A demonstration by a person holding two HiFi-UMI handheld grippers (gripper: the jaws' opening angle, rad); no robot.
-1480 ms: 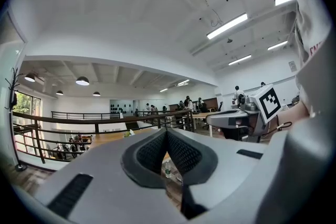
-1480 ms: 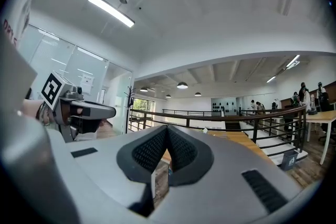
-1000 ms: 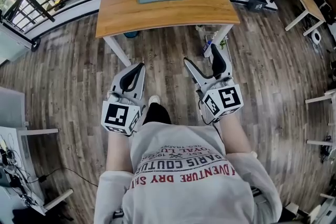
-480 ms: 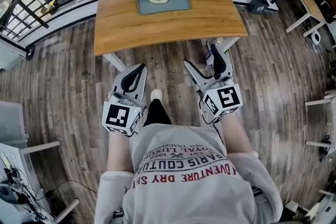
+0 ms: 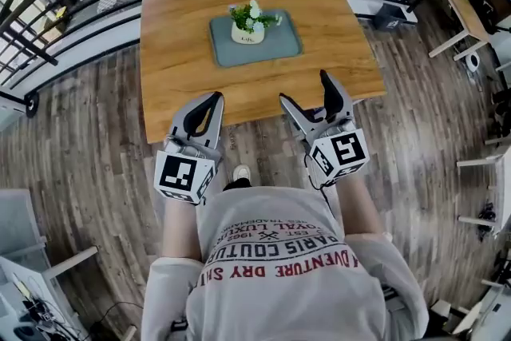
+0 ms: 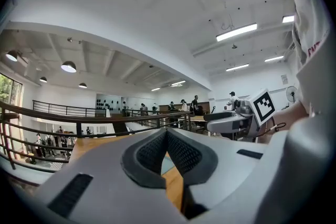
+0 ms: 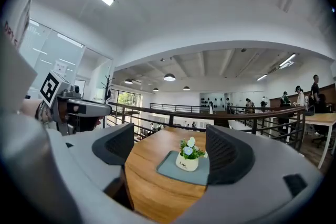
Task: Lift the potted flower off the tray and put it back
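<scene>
Approach phase, by judgement: both grippers sit at the near edge of the desk [image 5: 184, 52], well short of the work.

**Position of parts**
- The potted flower [image 5: 249, 21] stands upright on the grey tray [image 5: 281, 48], near the middle of the desk.
- Left gripper [image 5: 212, 98]: jaws together, pads meeting at the tips, nothing between them.
- Right gripper [image 5: 303, 88]: jaws wide apart and empty. Its own view frames the pot between them, but at a distance.

**Recommended procedure**
1. Use the right gripper, which is already spread and lined up with the pot.
2. Keep it level and bring one pad to each side of the white pot, below the foliage and above the tray.
3. Close on the pot body only. The leaves and blooms offer no firm hold.
4. Lift straight up so the base clears the tray, and lower it the same way.
5. Keep the left gripper off the tray.

**Legible markings**
- Pot: small dark print, apparently "Life"; too small to confirm.
- Shirt, upside down in the head view: "PARIS COUTU…", "…VENTURE DRY SH…", "EST. 1962".
- Marker cubes: black-and-white square patterns, no text.
</scene>
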